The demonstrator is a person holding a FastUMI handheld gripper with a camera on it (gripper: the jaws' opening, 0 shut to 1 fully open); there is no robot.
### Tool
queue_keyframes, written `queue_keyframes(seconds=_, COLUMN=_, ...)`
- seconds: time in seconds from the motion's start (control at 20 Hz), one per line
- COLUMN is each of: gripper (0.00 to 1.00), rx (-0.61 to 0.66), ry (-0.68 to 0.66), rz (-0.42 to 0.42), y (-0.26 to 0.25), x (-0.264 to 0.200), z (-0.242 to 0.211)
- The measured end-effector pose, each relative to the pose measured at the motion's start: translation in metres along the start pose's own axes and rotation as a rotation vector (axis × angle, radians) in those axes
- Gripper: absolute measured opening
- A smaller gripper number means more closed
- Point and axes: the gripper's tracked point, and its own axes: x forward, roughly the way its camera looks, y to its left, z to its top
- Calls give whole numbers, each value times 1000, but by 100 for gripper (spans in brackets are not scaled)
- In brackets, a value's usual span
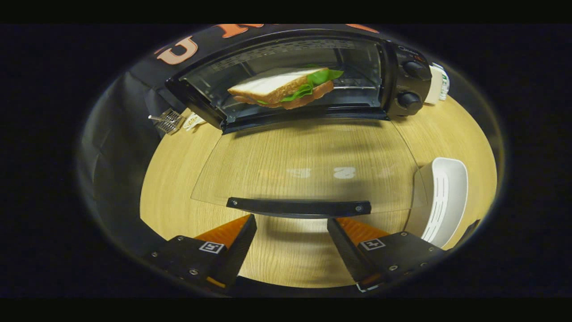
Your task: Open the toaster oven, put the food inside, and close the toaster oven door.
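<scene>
Sandwich (286, 87) inside toaster oven (404, 71); gripper (291, 223) (fingers apart) behind door handle (298, 207)

White tray (447, 197) at the table's (286, 264) right edge partly cut off; panel markings beside toaster oven (304, 76) knobs (413, 69) too small to tell.

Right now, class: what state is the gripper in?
Gripper: open, holding nothing, just short of the door handle.

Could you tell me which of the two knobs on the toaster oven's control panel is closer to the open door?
The lower knob: it sits beneath the upper knob, nearest the folded-down glass door. The hand-held gripper is open, fingers just short of the door handle.
</scene>
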Motion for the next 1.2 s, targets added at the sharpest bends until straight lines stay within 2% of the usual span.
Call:
queue_keyframes(seconds=0.35, gripper=93, rx=-43, ry=-164, rz=39, y=16, x=-48, z=60)
queue_keyframes(seconds=0.45, gripper=93, rx=-80, ry=-203, rz=23, y=17, x=-58, z=79)
queue_keyframes(seconds=0.95, gripper=93, rx=-88, ry=-308, rz=2, y=24, x=-64, z=168)
queue_keyframes(seconds=1.2, gripper=93, rx=-66, ry=-355, rz=-10, y=19, x=-69, z=196)
